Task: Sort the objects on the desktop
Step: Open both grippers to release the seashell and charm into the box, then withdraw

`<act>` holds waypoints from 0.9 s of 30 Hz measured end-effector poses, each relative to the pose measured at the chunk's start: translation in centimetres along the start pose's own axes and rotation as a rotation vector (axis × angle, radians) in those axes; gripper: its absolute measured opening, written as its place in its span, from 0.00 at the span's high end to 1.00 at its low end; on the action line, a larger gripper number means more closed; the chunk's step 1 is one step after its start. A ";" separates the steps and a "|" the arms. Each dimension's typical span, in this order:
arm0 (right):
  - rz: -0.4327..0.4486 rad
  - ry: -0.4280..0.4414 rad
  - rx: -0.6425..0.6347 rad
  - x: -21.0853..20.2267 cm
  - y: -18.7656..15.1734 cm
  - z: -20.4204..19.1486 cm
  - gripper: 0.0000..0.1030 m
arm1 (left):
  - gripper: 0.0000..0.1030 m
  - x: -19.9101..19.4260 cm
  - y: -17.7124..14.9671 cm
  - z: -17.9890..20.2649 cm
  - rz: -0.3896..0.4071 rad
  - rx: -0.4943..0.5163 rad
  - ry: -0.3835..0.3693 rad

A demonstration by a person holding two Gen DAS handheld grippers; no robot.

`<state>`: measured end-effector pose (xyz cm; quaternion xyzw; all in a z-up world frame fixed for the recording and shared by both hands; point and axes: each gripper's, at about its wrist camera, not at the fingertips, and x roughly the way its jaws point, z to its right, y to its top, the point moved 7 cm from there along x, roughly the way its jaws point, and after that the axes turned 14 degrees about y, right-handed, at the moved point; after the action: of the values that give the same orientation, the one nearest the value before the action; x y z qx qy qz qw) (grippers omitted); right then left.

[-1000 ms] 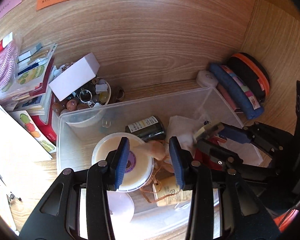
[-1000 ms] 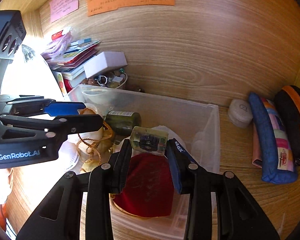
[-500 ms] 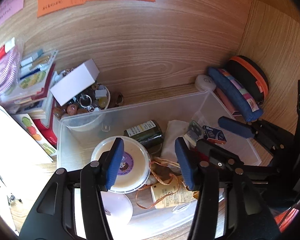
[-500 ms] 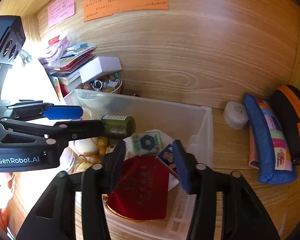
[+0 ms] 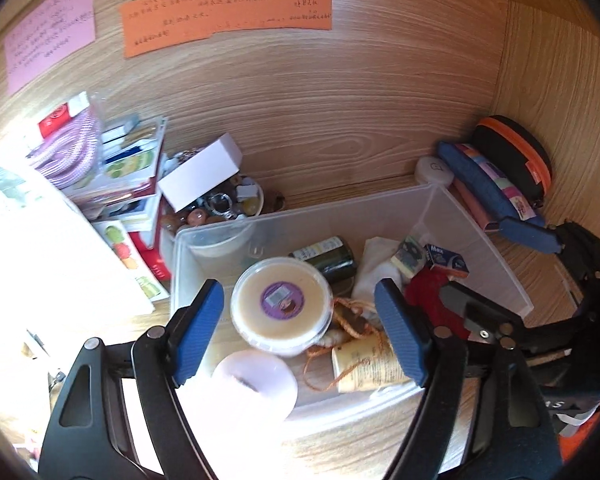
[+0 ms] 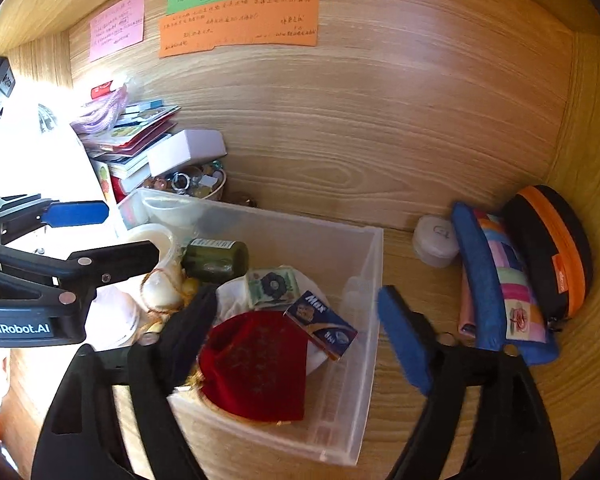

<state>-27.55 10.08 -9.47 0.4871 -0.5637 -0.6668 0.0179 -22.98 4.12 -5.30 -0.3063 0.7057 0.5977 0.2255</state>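
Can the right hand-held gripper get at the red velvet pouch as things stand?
Probably yes. The right hand-held gripper is opening, nothing between its jaws, right above the red velvet pouch, which lies uncovered in the clear bin.

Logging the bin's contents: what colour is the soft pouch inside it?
Dark red, velvety pouch; the right wrist view shows it best.

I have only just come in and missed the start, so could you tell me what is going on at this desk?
A person is sorting desk clutter with a handheld gripper in each hand. Both hover over a clear plastic bin that already holds a round lidded tub, a dark green bottle, a red velvet pouch and a small blue box. The left gripper and the right gripper are both opening, and neither holds anything. Pencil cases lie outside the bin against the right wall.
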 end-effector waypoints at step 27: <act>0.119 -0.195 -0.140 -9.3 -1.0 -3.7 0.05 | 0.03 -10.0 -3.5 -0.8 0.191 -0.036 0.093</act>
<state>-19.68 13.07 -4.03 0.3834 -0.5426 -0.7465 0.0367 -13.41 4.60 -0.73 -0.2689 0.7307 0.6142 0.1289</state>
